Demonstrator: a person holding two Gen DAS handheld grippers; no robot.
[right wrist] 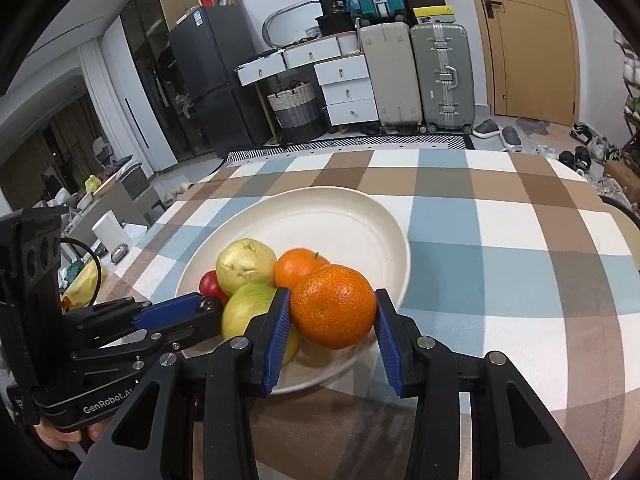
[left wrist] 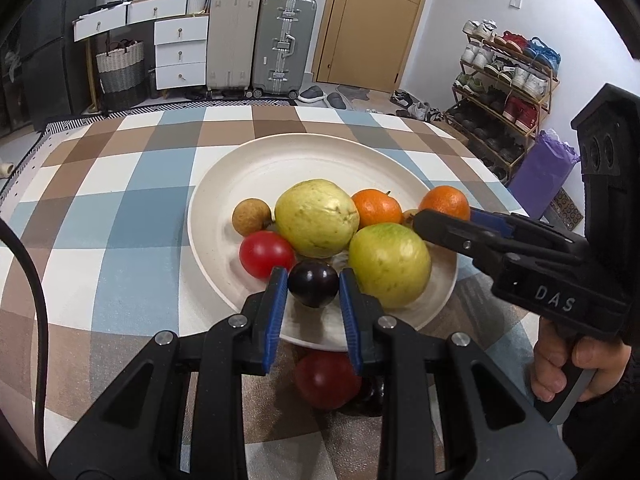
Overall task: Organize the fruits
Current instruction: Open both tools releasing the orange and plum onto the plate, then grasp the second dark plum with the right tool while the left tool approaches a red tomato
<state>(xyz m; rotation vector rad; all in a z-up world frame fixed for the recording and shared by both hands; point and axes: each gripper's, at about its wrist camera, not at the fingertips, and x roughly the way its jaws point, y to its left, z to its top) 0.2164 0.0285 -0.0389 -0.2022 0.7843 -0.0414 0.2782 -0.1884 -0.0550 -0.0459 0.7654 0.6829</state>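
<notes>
Plate (left wrist: 224,184) held two guavas (left wrist: 316,218), two oranges (left wrist: 377,208), one tomato (left wrist: 266,253), one longan (left wrist: 251,217). Left gripper (left wrist: 313,286) clamped a plum (left wrist: 313,283) over plate's near rim; right gripper (right wrist: 333,314) clamped the nearer orange (right wrist: 333,306). Second tomato (left wrist: 326,378) lay below the rim.

The right gripper (left wrist: 424,222) reads "DAS"; the left gripper (right wrist: 208,312), seemingly "GenRobot.AI".

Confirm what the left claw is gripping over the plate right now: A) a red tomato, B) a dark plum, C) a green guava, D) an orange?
B: the left claw is closed on the dark plum, its blue pads pressing both sides, above the near rim of the plate.
</notes>
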